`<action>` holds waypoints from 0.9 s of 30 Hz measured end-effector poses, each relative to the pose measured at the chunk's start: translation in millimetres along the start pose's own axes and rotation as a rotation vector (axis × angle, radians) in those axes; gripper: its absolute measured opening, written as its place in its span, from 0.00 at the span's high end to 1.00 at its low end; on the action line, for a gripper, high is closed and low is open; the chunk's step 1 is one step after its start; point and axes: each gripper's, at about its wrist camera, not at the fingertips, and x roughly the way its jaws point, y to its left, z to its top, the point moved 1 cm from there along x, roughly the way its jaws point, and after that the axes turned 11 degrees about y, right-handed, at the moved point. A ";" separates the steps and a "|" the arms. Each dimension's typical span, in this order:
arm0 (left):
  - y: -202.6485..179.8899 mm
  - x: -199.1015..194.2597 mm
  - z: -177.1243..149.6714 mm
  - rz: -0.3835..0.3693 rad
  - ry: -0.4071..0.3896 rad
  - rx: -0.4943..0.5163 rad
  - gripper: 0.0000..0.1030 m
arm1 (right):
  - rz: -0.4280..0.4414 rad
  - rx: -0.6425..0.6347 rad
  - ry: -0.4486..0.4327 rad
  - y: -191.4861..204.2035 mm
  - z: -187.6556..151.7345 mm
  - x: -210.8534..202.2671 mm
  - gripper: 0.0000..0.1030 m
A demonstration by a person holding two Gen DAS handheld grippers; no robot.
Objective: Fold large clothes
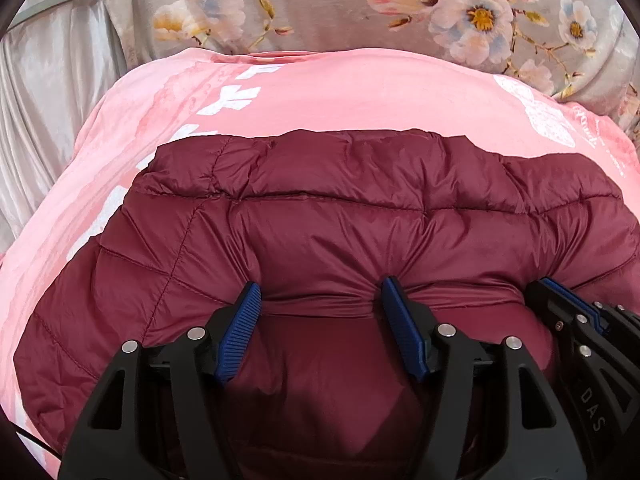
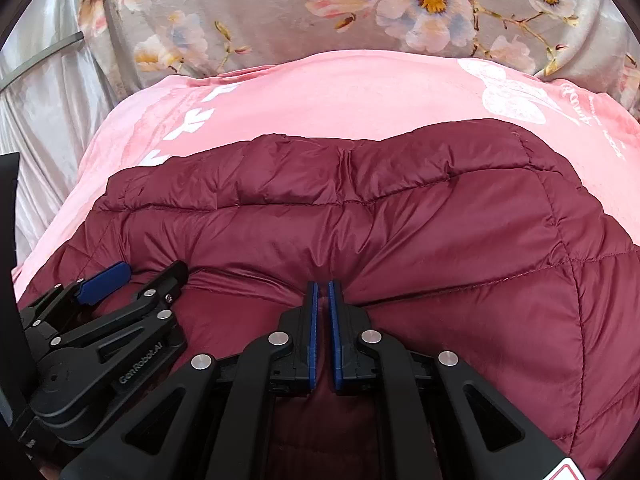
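A quilted maroon puffer jacket (image 1: 340,208) lies folded on a pink printed blanket (image 1: 360,92); it also fills the right wrist view (image 2: 420,220). My left gripper (image 1: 320,292) is open, its blue pads pressing into a bunched fold at the jacket's near edge. My right gripper (image 2: 323,286) is shut on a pinch of the jacket's near edge. The two grippers sit side by side: the right one shows at the lower right of the left wrist view (image 1: 576,304), the left one at the lower left of the right wrist view (image 2: 132,276).
The pink blanket (image 2: 340,96) covers the bed under the jacket. A grey floral sheet (image 1: 320,4) lies beyond it. A shiny silver-white curtain (image 1: 44,80) hangs at the left.
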 end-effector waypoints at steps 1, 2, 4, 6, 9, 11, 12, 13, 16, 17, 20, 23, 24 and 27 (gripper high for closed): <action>1.7 -0.3 0.4 -0.009 -0.001 -0.005 0.40 | 0.001 0.001 0.000 -0.2 0.3 0.1 0.93; 4.6 -1.5 0.3 -0.028 -0.006 -0.015 0.39 | 0.005 0.002 0.000 -0.7 0.5 0.0 0.93; 10.5 -4.1 -0.5 -0.069 -0.013 -0.039 0.38 | 0.015 0.007 -0.001 -2.3 1.6 -0.2 0.93; 22.5 -14.1 -5.9 -0.099 -0.017 -0.086 0.38 | 0.011 0.014 -0.015 -3.5 0.7 -4.2 0.93; 49.6 -45.5 -25.0 -0.119 -0.035 -0.170 0.36 | -0.016 0.038 -0.060 -0.6 -13.7 -26.2 0.85; 81.2 -76.6 -47.5 -0.117 -0.089 -0.244 0.14 | 0.028 0.036 -0.086 9.0 -35.5 -43.9 0.81; 98.1 -87.7 -58.2 -0.093 -0.109 -0.285 0.10 | 0.044 0.021 -0.090 16.1 -45.7 -49.7 0.81; 111.4 -93.7 -65.7 -0.077 -0.117 -0.316 0.10 | 0.054 0.011 -0.092 22.4 -52.6 -54.4 0.81; 153.4 -94.5 -84.2 -0.041 -0.067 -0.401 0.10 | 0.098 -0.008 -0.086 38.6 -69.0 -64.5 0.81; 165.2 -90.7 -89.0 -0.036 -0.043 -0.434 0.10 | 0.106 -0.010 -0.083 42.7 -73.3 -65.1 0.79; 190.4 -77.6 -103.7 -0.078 0.007 -0.532 0.10 | 0.080 -0.024 -0.084 51.3 -82.8 -62.8 0.75; 200.3 -60.3 -113.3 -0.171 0.058 -0.590 0.09 | 0.070 -0.029 -0.064 54.4 -82.8 -59.0 0.73; 200.4 -56.1 -113.6 -0.189 0.062 -0.598 0.07 | 0.073 -0.025 -0.057 53.7 -82.5 -57.9 0.73; 193.8 -54.9 -107.7 -0.218 0.049 -0.586 0.05 | 0.077 -0.019 -0.047 52.0 -82.2 -55.9 0.73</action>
